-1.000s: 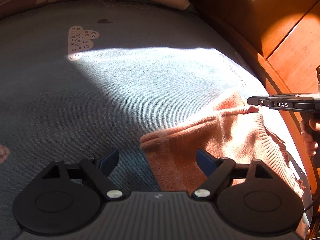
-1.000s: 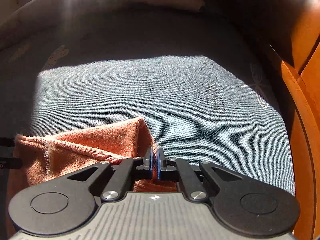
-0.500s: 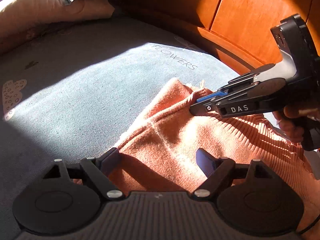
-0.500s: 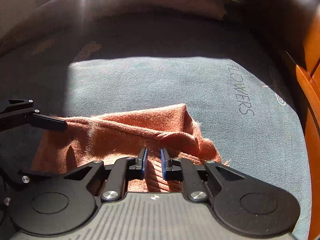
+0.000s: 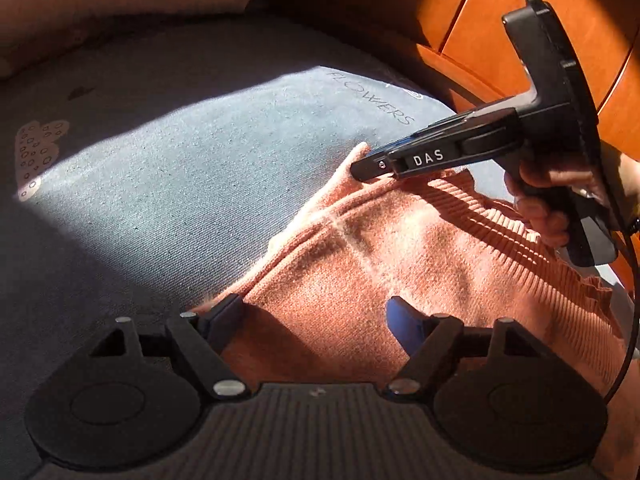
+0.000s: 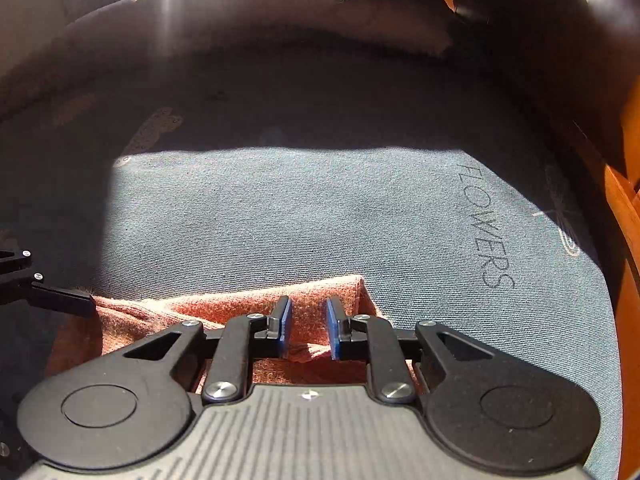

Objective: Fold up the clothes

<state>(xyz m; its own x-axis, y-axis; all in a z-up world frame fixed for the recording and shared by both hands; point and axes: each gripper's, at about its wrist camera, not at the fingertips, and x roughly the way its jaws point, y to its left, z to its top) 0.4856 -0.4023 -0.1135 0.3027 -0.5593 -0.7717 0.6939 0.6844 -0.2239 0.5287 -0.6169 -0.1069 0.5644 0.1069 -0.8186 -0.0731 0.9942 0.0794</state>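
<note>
An orange knit sweater [image 5: 360,280] lies folded on the grey-blue bed sheet [image 5: 180,200], its far corner [image 6: 352,286] flat on the sheet. My left gripper [image 5: 316,314] hangs open over the sweater's near left edge, one finger [image 5: 224,316] at the fold line and nothing pinched. My right gripper [image 6: 309,322] is low over the far corner. Its jaws are opening, and the blue pads [image 6: 285,320] stand apart with fabric lying loose between them. In the left wrist view the right gripper [image 5: 360,168] rests its tip on that corner, held by a hand [image 5: 548,204].
Pillows [image 6: 280,12] line the back of the bed. An orange wooden bed frame [image 5: 500,40] runs along the right side. The sheet carries a "FLOWERS" print [image 6: 486,228] right of the sweater. A black cable [image 5: 628,300] hangs from the right gripper.
The right gripper's pads, shut on the sweater's corner a second ago, have parted and the corner lies down on the sheet. The left gripper has rolled and shifted over the sweater.
</note>
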